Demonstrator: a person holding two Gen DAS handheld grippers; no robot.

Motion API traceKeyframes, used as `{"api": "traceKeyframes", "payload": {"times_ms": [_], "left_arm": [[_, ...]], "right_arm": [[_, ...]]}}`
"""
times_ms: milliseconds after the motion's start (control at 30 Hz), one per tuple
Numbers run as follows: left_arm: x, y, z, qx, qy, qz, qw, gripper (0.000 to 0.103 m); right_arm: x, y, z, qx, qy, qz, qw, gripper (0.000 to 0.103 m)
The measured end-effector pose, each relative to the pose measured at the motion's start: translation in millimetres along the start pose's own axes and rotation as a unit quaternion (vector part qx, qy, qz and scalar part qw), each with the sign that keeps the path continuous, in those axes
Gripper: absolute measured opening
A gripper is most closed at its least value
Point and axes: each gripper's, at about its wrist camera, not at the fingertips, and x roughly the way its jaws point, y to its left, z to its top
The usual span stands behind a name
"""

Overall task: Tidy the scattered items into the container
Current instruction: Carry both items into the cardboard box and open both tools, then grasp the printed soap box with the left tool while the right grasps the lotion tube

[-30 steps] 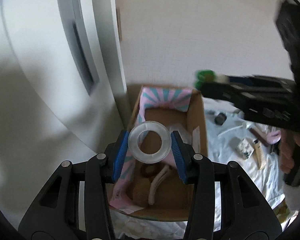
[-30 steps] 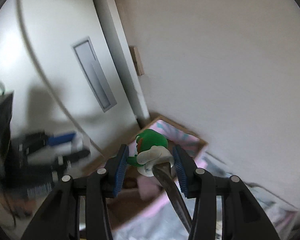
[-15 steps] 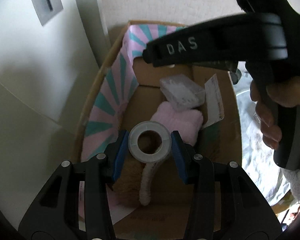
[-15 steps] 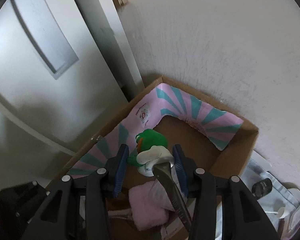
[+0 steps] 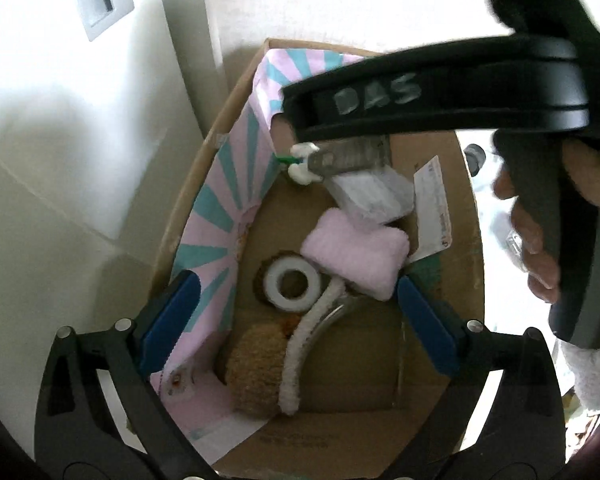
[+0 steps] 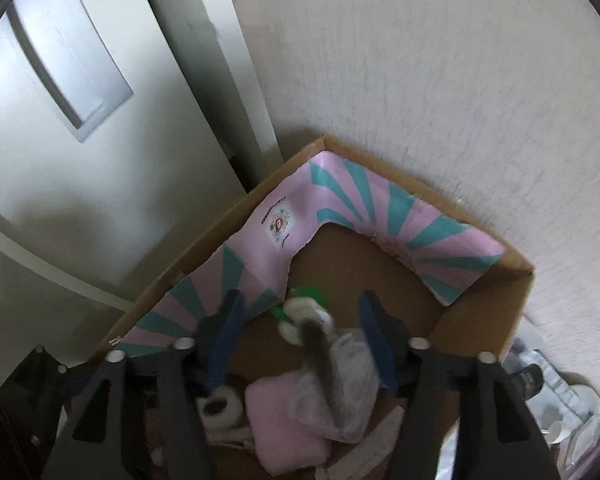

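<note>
Both your hand-held grippers have just been opening: the left hand-held gripper (image 5: 298, 312) spread above the white ring (image 5: 292, 285) in the cardboard box (image 5: 188, 216), lower centre; the right hand-held gripper (image 6: 300, 346) releasing the green-headed tool (image 6: 306, 314). Scattered items remain at right edge.

The green-and-white spoon (image 6: 306, 318) was caught motion-blurred over the cardboard box (image 6: 516, 280); in the left wrist view its head (image 5: 302, 164) was mostly hidden beneath the right gripper's body, and the box's near edge was cut off.

Textured white wall (image 6: 440, 100) meets a pale door (image 6: 60, 152) with a recessed grey handle (image 6: 72, 68)
</note>
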Motion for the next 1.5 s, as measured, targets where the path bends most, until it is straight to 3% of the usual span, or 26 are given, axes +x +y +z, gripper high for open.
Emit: {"api": "traceKeyframes", "payload": {"times_ms": [200,367,467,533,633,767,900,1000,1200,1367,1500], "left_arm": [[-17.9,-9.4,9.2,0.013,-0.011,-0.004,0.9998,0.099],[-38.9,-31.7,21.1,0.032,-0.032,-0.030,0.9985,0.099],[-43.0,-57.5,31.8,0.055,-0.039,-0.046,0.9967,0.100],[-44.6,-78.2,39.8,0.070,-0.043,-0.052,0.9953,0.102],[-46.4,-112.6,42.0,0.090,-0.041,-0.080,0.9919,0.102],[-34.0,-163.2,37.5,0.118,-0.019,-0.110,0.9867,0.102],[-16.5,-210.9,21.7,0.146,0.010,-0.122,0.9817,0.102],[10.5,-238.9,12.6,0.154,0.039,-0.128,0.9791,0.102],[67.2,-273.2,14.8,0.131,0.083,-0.104,0.9824,0.102],[88.3,-282.0,24.8,0.103,0.098,-0.078,0.9868,0.102],[98.9,-279.2,26.9,0.072,0.113,-0.076,0.9880,0.102]], "right_arm": [[-52.4,-24.8,-15.6,0.046,-0.058,0.011,0.997,0.070],[-105.4,-64.1,-71.8,0.117,-0.105,0.010,0.988,0.070],[-137.3,-93.8,-122.2,0.156,-0.113,-0.030,0.981,0.070],[-146.8,-109.6,-137.5,0.182,-0.114,-0.057,0.975,0.070],[-179.9,-136.2,-187.2,0.233,-0.117,-0.113,0.959,0.070],[-205.0,-172.9,-250.5,0.296,-0.108,-0.173,0.933,0.070],[-218.2,-192.6,-293.8,0.331,-0.092,-0.194,0.919,0.070],[-226.8,-199.6,-316.9,0.326,-0.081,-0.203,0.920,0.070],[-191.5,-180.7,-329.3,0.257,-0.076,-0.214,0.939,0.070],[-156.0,-166.5,-314.8,0.201,-0.066,-0.205,0.956,0.070],[-140.4,-171.0,-298.4,0.186,-0.083,-0.185,0.961,0.070]]}}
